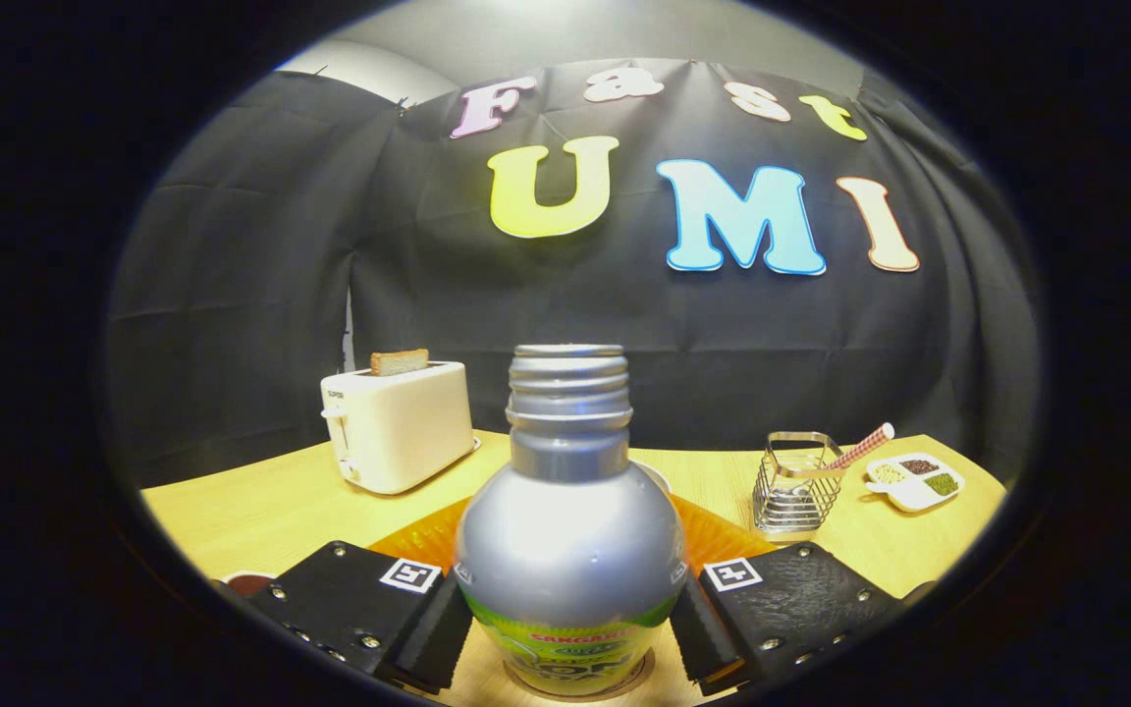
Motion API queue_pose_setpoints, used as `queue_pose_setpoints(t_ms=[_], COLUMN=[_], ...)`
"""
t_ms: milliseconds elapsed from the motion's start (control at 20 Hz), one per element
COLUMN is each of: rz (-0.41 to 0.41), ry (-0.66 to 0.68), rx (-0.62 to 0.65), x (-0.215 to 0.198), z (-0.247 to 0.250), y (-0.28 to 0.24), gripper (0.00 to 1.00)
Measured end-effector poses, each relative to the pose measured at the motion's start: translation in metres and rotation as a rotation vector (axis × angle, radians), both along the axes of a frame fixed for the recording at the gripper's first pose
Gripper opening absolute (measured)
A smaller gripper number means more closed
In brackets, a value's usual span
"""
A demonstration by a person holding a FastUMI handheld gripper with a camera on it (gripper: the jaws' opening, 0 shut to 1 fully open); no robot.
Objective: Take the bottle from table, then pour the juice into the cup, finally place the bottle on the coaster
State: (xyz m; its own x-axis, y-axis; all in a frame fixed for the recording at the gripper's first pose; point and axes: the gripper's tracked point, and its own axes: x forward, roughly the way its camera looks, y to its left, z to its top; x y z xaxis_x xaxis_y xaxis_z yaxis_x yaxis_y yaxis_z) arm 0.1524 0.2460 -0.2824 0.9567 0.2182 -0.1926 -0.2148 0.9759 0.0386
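Bottle upright and uncapped, clamped between both fingers of the gripper.

Standing on the wooden table over a round coaster, mostly hidden under the bottle's base. Directly behind bottle: orange ribbed item and a pale rim, largely blocked, identity unclear. Behind-left of bottle: toaster with bread up. Behind-right of bottle: wire rack, striped straw, divided dish. Bare tabletop left of bottle.

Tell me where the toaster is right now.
In the gripper view, the white toaster stands on the wooden table beyond the fingers, left of the silver bottle, against the black cloth wall.
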Motion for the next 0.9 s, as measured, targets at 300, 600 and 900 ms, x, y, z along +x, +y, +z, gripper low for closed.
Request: queue_pose_setpoints(t_ms=[300,600,900], rz=[-0.01,0.019,0.004], ry=[-0.003,-0.065,-0.105], rx=[0.027,-0.086,-0.087], x=[0.005,0.002,-0.007], z=[-0.011,-0.011,0.017], y=[-0.001,0.007,0.005], gripper=[0.83,0.84,0.93])
